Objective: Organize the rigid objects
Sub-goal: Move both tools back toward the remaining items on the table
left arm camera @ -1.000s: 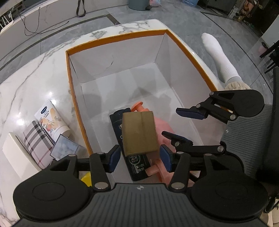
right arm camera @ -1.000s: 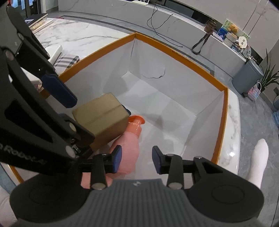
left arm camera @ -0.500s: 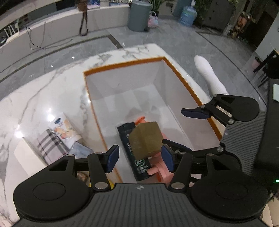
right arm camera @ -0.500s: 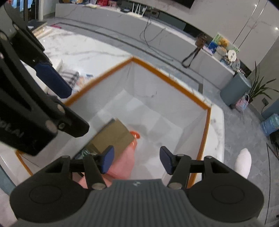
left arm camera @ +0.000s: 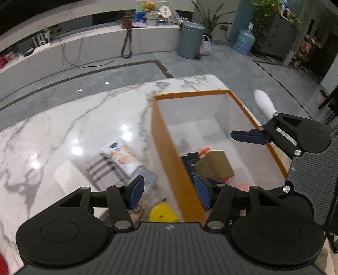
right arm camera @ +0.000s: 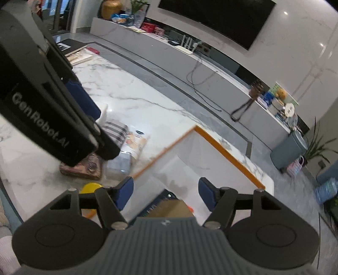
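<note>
— What lies beyond the marble surface [left arm camera: 63, 127]?

— A grey tiled floor [left arm camera: 211, 65], and a long low ledge [left arm camera: 95, 46] along the wall with a black cable [left arm camera: 84, 63] trailing down it.

— Anything standing on the floor?

— A grey bin [left arm camera: 190, 40] with a small checked bag [left arm camera: 206, 45] just beside it, a blue water jug [left arm camera: 245, 42], and potted plants [left arm camera: 213, 19] behind. A white-socked foot [left arm camera: 264, 103] shows at the right.
</note>
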